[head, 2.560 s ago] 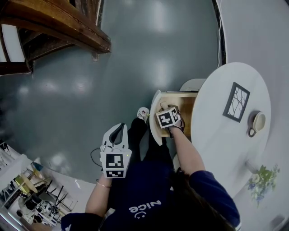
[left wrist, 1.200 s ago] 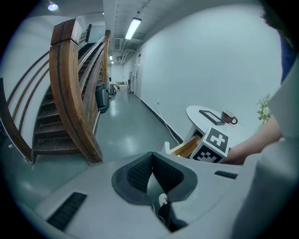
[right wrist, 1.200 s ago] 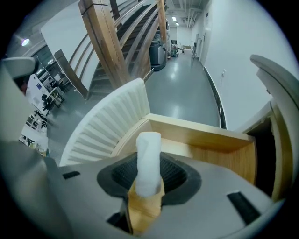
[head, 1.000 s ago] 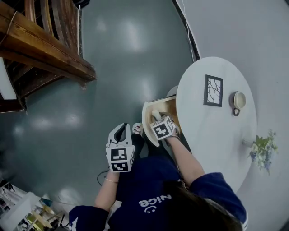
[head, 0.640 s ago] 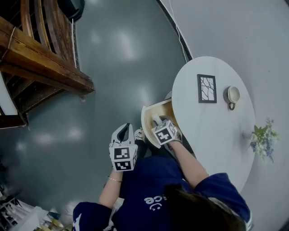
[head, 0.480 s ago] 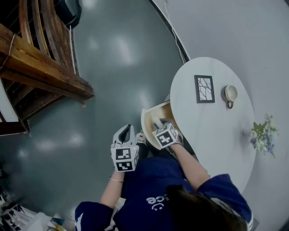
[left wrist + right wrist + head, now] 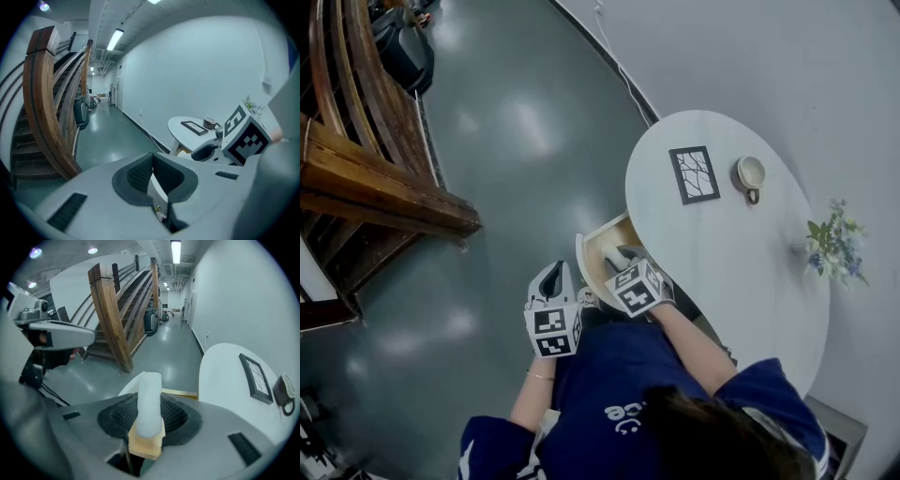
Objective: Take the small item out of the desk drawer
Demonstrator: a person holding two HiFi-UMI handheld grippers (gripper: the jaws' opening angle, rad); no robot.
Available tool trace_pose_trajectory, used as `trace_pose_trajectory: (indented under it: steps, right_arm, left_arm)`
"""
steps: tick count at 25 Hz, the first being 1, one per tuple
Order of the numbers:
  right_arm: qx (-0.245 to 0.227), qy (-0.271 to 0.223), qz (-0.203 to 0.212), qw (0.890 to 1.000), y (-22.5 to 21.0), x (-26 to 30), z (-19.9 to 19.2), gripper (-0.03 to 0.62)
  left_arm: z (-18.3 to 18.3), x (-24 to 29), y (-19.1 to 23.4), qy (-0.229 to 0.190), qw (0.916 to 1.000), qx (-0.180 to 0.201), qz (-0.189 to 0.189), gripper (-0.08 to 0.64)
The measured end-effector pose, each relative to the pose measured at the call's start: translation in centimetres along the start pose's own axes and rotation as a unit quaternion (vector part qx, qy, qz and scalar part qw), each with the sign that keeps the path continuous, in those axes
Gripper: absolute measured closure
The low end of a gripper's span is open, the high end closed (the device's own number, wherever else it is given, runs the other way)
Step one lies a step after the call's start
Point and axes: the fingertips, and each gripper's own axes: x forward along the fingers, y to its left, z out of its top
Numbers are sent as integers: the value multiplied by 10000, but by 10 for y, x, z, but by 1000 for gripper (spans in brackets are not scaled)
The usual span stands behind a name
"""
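A small white cylinder on a tan wooden base stands upright between the dark pads of my right gripper, which is shut on it. In the head view that gripper hangs just above the open drawer, which juts from under the white oval table. The drawer's curved white front shows below the held item. My left gripper floats over the floor left of the drawer. Its pads meet at the tips with nothing between them.
On the table lie a black picture frame, a cup and a vase of flowers. A wooden staircase rises at the left over the grey floor. The person's legs and a shoe sit close under the grippers.
My right gripper has risen out of the drawer with the small item in its jaws. The left gripper drifted slightly up. The head view swung, so the table sits higher in the picture.
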Motion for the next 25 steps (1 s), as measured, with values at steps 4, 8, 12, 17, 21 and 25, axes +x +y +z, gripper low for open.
trace_pose_trajectory:
  steps: [4,8,12,17,21,25]
  right_arm:
    - [114,-225,-110,9996,-3,-16,10,446]
    - [-25,-453,-341,9984,-10,-35,21,446]
    - [122,-760,-470,9959,-17,-54,35,446]
    - [554,-1201,-694,9888,-35,-80,45,446]
    - [913,-1551,-896,9796,-51,-102,50,446]
    - [1091,-1749,-1197,9712,-66,-123,50,446]
  left_arm:
    - [10,4,-6,-134,9997,127,-131,557]
    - [22,6,-14,-322,9989,208,-255,557]
    - [35,6,-23,-455,9978,287,-381,557]
    - [55,12,-45,-645,9949,433,-640,557]
    - [71,13,-61,-834,9916,530,-838,557]
    - [81,14,-69,-924,9891,643,-946,557]
